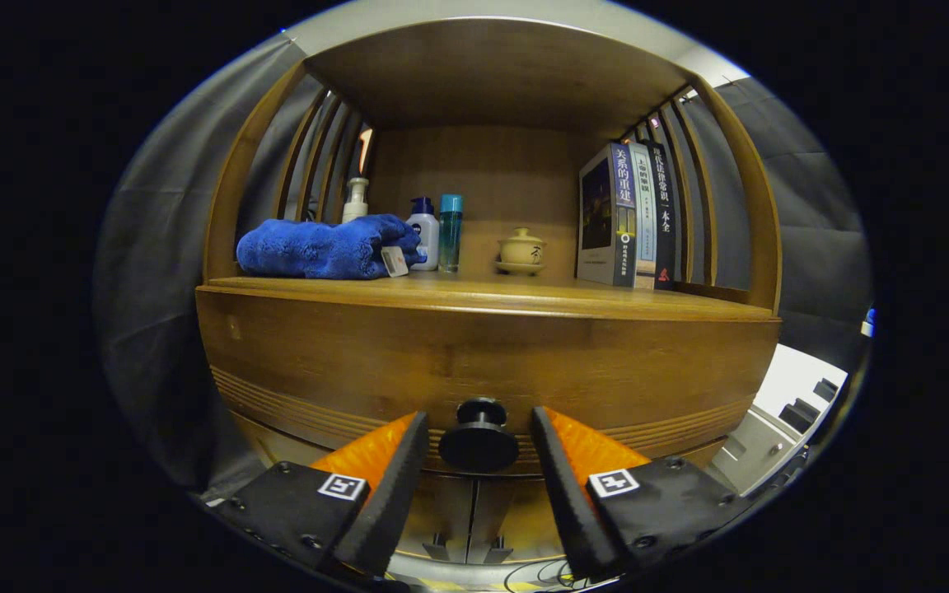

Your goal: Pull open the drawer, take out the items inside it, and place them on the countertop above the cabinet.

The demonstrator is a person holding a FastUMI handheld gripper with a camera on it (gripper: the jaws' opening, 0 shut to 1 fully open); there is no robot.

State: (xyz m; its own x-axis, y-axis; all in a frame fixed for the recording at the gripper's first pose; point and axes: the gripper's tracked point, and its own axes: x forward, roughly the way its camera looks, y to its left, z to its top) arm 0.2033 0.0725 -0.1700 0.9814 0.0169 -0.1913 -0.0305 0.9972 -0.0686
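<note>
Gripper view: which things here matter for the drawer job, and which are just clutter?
Job: hand-held gripper, open around the knob; drawer; countertop.
Clutter: towel, bottles, pot, books.

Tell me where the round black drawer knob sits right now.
In the gripper view, the round black drawer knob sits low on the wooden drawer front, between the open gripper fingers, neither touching it.

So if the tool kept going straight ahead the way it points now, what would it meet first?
Most likely the round dark drawer knob, which sits between the open fingers of the tool, apparently untouched. Just behind it is the wooden drawer front. How far the knob stands from the pads is hard to judge.
</note>
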